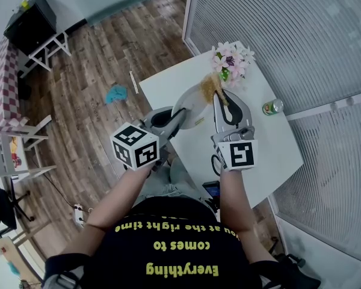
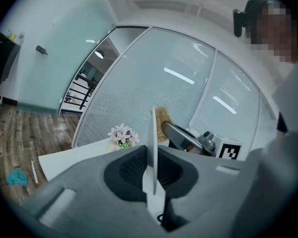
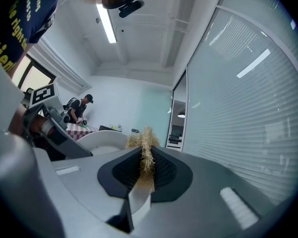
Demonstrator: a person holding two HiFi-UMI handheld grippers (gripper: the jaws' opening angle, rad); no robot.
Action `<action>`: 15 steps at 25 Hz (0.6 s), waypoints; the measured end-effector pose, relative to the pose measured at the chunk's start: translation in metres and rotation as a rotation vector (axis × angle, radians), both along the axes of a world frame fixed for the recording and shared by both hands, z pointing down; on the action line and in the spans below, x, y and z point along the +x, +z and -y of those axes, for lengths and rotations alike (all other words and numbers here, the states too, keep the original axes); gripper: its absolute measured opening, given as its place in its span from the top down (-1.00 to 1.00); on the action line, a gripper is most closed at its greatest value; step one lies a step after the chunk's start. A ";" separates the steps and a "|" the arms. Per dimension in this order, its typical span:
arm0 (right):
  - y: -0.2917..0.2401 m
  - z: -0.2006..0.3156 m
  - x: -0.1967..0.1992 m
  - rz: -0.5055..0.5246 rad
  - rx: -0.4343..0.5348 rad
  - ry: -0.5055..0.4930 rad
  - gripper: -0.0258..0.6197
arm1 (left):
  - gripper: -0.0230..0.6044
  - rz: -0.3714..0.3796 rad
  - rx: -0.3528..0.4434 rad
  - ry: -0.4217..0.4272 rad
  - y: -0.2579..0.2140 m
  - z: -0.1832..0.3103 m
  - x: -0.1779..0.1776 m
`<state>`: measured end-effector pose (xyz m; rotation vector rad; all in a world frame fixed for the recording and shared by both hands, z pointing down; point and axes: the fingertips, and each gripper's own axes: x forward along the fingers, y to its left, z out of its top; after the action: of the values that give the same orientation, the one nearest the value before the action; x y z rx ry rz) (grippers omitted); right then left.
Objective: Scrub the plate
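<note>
left fingers: the left gripper (image 2: 150, 174) is clenched on the near rim of the white plate (image 2: 152, 142).
right fingers: the right gripper (image 3: 143, 171) is clenched on a straw-coloured scrubber (image 3: 145, 145), and its tuft sticks out past the tips.
where the plate is: it is up in the air over the near corner of the white desk (image 1: 271, 146), not lying on it.
how the plate stands: it stands on its edge, so the left gripper view sees only a thin white line. its flat face looks toward the right gripper.
key spot: the scrubber is on the right side of the plate, right at the face near the far rim. i cannot tell if it really touches.
which hand is nearer: the right one does the rubbing. the left one only holds the plate.
next move, my guess: rub the tuft across the face while the left side holds firm.
what is in the plate: the part i can see looks bare.
other things: pink flowers (image 1: 231, 60) and a green can (image 1: 272, 106) are on the desk, well apart from the plate.
</note>
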<state>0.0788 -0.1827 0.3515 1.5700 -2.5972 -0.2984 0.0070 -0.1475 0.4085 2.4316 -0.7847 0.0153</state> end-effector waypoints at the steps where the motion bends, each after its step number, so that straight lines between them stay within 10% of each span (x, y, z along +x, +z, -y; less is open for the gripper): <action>1: 0.001 0.000 0.002 0.000 -0.002 0.006 0.82 | 0.86 -0.003 0.001 0.000 0.000 0.000 0.000; 15: 0.006 -0.001 0.004 0.006 -0.014 0.009 0.82 | 0.86 -0.031 -0.010 -0.004 -0.002 0.001 -0.001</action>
<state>0.0828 -0.1818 0.3576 1.5800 -2.5906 -0.2743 0.0062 -0.1486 0.4069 2.4150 -0.7741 -0.0197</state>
